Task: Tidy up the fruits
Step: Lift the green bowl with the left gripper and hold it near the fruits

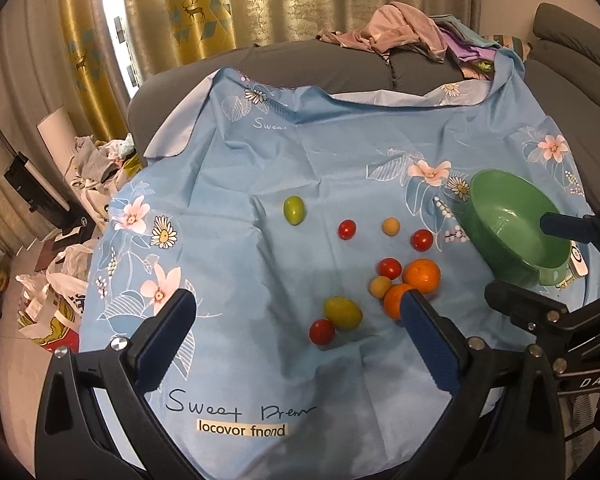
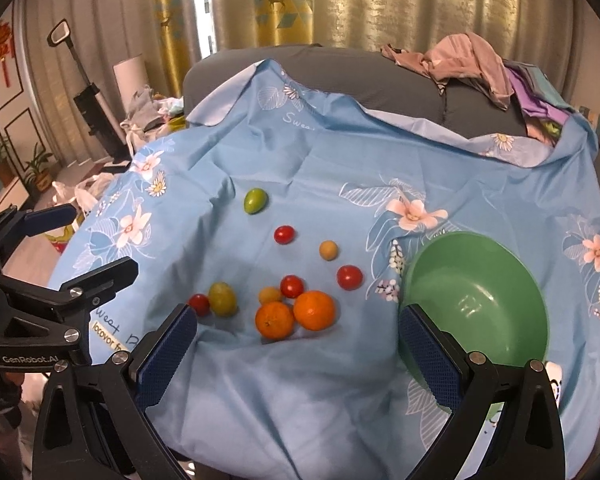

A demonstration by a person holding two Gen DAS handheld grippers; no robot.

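Left gripper [image 1: 296, 312] jaws wide apart, holding nothing; right gripper [image 2: 298, 326] likewise. Fruit loose on blue floral cloth [image 2: 300, 168], all left of green bowl [image 2: 512, 276]. Count: 2 green-yellow ovals [image 2: 255, 201], 4 glossy red cherry tomatoes [image 2: 284, 235], 2 small yellow-orange rounds [image 2: 328, 249], 2 oranges [image 2: 314, 309] touching, nearest bowl.

Four red tomatoes [image 2: 285, 235], two oranges [image 2: 314, 309], two green fruits [image 2: 255, 200], two small yellow-orange fruits [image 2: 328, 249] (one beside the oranges), one green bowl [image 2: 512, 272]
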